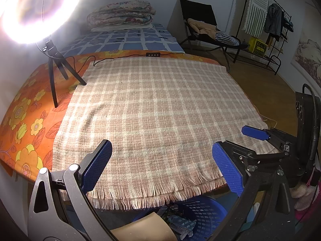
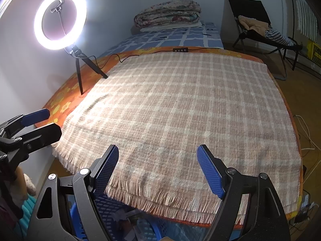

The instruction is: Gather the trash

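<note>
I hold both grippers side by side over the near, fringed edge of the plaid blanket (image 1: 152, 108), each pitched downward toward the table. This posture keeps the whole work surface inside both fisheye views.

Left gripper (image 1: 160, 166): jaws stand wide apart, blue pads facing each other, nothing between them. Right gripper (image 2: 158, 170): jaws likewise spread wide and empty. In the left wrist view the right gripper appears at the right edge, one blue pad visible; in the right wrist view the left gripper appears at the left edge.

The blue basket (image 1: 202, 217) sits below the table edge, directly under the grippers. I judge it to be the collection bin: crumpled wrappers (image 1: 180, 226) lie inside it. Its position beneath the near edge lets an item be carried a short way and dropped in.

No trash is visible on the blanket. I judge the collection finished or very nearly so, which would explain the open, unloaded jaws held at rest.

The ring light (image 2: 60, 19) stands on its tripod at the far left corner, on the orange floral cloth (image 1: 26, 120), clear of the working area; its cable runs along the far edge, out of the grippers' way.

Behind the table are a bed and a folding chair (image 1: 202, 22).
</note>
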